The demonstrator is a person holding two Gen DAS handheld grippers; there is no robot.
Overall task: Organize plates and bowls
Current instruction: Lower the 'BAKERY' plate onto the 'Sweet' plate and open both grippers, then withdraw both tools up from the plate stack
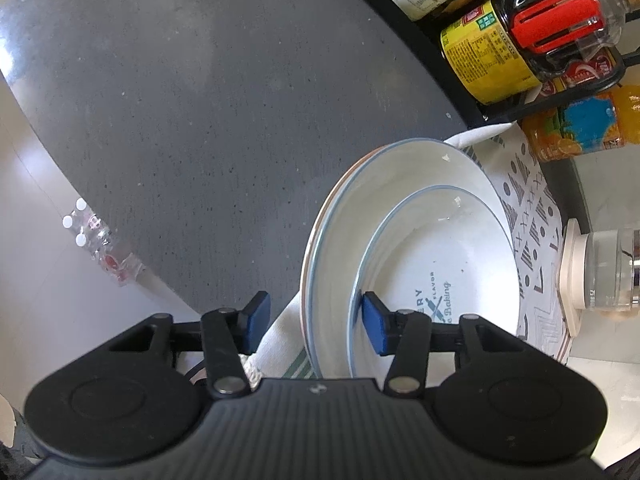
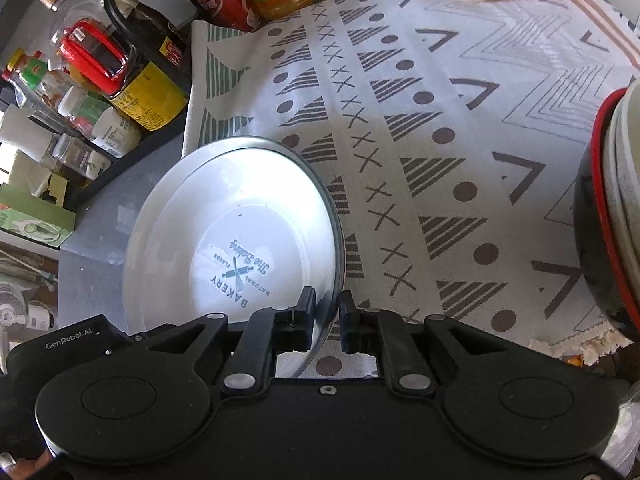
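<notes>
On the patterned cloth (image 2: 440, 128), the right claw (image 2: 326, 322) pinches the white plates' (image 2: 224, 216) rim (two stacked), while the left claw (image 1: 316, 322) stands spread around their other edge

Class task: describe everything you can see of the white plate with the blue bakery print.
The white plate with the blue bakery print looks like glazed ceramic, round and shallow, with a thin blue rim line and crossed rolling pin and whisk at its centre. It sits topmost on a stack of larger plates, partly over the patterned cloth. The right gripper pinches its rim; the left gripper straddles the stack's opposite edge.
</notes>
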